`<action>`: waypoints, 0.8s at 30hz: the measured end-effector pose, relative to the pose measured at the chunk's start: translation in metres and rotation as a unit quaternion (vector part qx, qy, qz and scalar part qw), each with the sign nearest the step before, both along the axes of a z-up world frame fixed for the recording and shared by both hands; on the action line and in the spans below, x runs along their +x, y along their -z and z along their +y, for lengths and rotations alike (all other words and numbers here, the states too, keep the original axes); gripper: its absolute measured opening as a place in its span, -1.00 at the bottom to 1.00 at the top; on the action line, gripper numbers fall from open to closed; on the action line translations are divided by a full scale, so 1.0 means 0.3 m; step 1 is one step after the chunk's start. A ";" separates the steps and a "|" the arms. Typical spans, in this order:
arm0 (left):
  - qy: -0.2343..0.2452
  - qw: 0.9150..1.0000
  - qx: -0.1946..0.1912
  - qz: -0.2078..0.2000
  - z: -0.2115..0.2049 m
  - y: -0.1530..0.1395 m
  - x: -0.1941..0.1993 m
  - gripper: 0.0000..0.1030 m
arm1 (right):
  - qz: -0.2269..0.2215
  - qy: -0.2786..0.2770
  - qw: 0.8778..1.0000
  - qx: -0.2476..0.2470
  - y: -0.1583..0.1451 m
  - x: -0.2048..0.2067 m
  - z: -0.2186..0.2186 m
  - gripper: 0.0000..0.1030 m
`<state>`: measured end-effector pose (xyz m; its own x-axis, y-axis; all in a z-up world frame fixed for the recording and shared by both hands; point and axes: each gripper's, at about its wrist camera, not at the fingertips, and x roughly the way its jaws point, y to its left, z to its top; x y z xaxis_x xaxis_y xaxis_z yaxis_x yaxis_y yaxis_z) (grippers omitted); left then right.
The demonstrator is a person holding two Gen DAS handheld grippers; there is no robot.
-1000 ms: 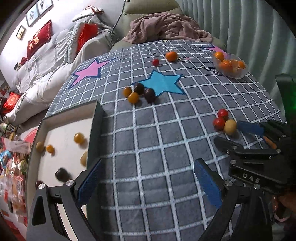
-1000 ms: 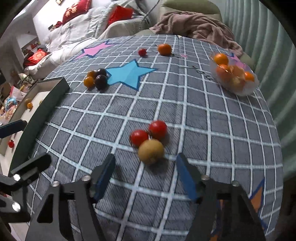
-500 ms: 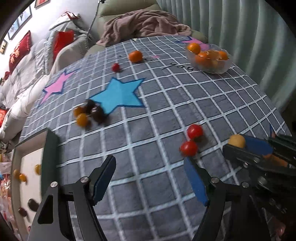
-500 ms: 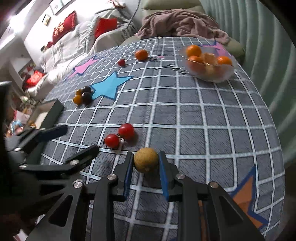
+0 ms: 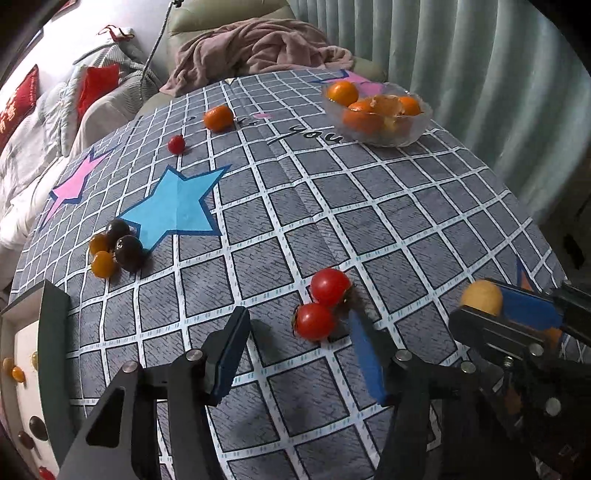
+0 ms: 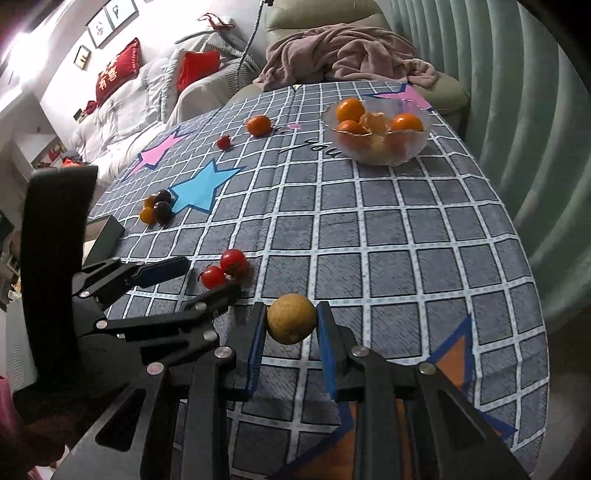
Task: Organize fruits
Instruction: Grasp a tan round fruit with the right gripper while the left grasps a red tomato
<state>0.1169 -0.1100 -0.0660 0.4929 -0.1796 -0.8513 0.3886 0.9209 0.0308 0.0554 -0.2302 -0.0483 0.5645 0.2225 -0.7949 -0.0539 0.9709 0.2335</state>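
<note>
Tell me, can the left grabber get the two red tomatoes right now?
Probably yes. The left gripper is open, and the two red tomatoes lie just ahead near its right finger, with nothing between. The right gripper is off to the side, holding the yellow-brown fruit.

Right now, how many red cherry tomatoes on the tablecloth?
3: two touching just ahead of the open left gripper, one alone far back beside the loose orange. Tray contents not counted.

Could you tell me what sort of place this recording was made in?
Most likely a home living room: a sofa with red cushions, framed pictures on the wall, a blanket thrown over an armchair, and a patterned tablecloth strewn with fruit.
</note>
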 end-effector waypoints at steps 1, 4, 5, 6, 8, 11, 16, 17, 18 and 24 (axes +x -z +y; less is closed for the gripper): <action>0.002 1.000 -0.010 0.005 -0.001 -0.001 0.003 -0.18 | 0.000 0.001 1.000 0.001 -0.001 -0.001 -0.004 -0.43; 0.004 1.000 -0.012 0.005 -0.004 -0.003 -0.007 -0.58 | 0.001 0.003 1.000 0.006 -0.007 -0.005 -0.009 -0.43; 0.004 1.000 -0.011 0.004 -0.001 -0.004 -0.012 -0.57 | 0.001 0.003 1.000 0.006 -0.011 -0.005 -0.007 -0.43; 0.003 1.000 -0.011 0.003 0.005 -0.004 -0.017 -0.58 | 0.001 0.002 1.000 0.006 -0.015 -0.007 -0.005 -0.43; -0.006 1.000 -0.018 0.006 0.034 -0.008 -0.031 -0.58 | 0.000 -0.001 1.000 0.009 -0.027 -0.009 0.008 -0.43; -0.023 0.999 -0.034 0.003 0.100 -0.041 -0.057 -0.58 | -0.004 -0.012 1.000 0.011 -0.053 -0.007 0.048 -0.43; -0.059 0.997 -0.043 -0.017 0.251 -0.128 -0.109 -0.58 | -0.012 -0.047 0.999 0.020 -0.112 0.011 0.166 -0.43; -0.066 0.997 -0.044 -0.020 0.279 -0.141 -0.116 -0.58 | -0.013 -0.054 0.998 0.022 -0.120 0.014 0.191 -0.43; -0.077 0.996 -0.043 -0.024 0.322 -0.159 -0.128 -0.58 | -0.014 -0.062 0.998 0.022 -0.130 0.017 0.222 -0.43; -0.147 0.988 -0.029 -0.040 0.568 -0.209 -0.183 -0.58 | -0.016 -0.137 0.990 0.024 -0.173 0.039 0.492 -0.43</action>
